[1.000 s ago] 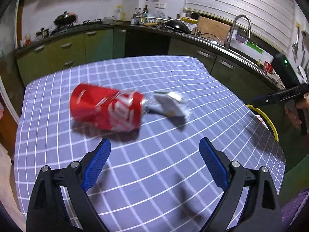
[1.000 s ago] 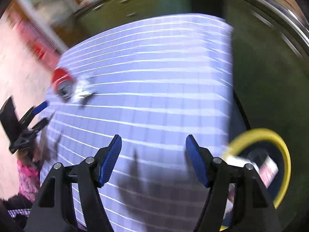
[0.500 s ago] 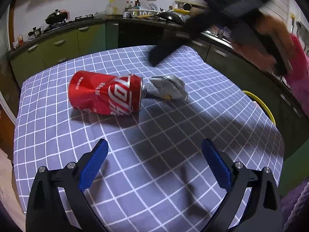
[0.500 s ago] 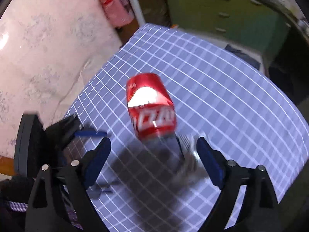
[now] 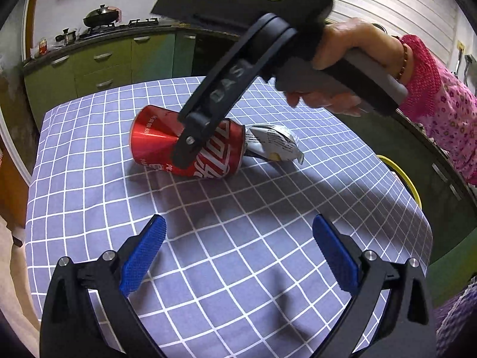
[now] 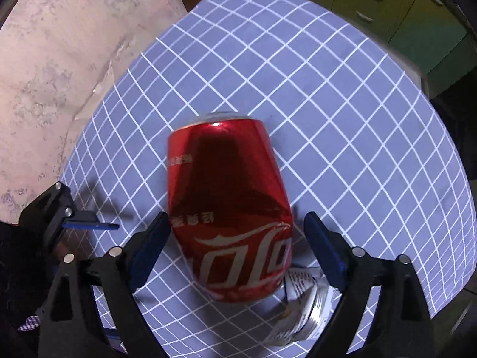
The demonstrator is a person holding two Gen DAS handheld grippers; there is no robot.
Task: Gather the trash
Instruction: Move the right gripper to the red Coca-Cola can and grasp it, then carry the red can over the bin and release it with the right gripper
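A dented red cola can [image 5: 152, 141] lies on its side on the checked tablecloth [image 5: 268, 268]. A crumpled silver wrapper [image 5: 274, 143] touches its right end. My right gripper [image 6: 235, 219] points down over the can [image 6: 226, 197], open, with a blue pad on each side. The left pad is close to the can's wall and the right pad stands clear of it. In the left wrist view one of its black fingers [image 5: 193, 140] crosses in front of the can. My left gripper [image 5: 238, 247] is open and empty over the near part of the cloth.
A person's hand [image 5: 342, 47] in a pink sleeve holds the right gripper's handle. A yellow-rimmed bin [image 5: 410, 182] stands beyond the table's right edge. Green kitchen cabinets [image 5: 104, 59] run behind the table. Pale floor [image 6: 59, 59] lies past the far edge.
The right gripper swung from the bin side across the table, rolled, and came down over the can with wider jaws. The left gripper stayed in place.
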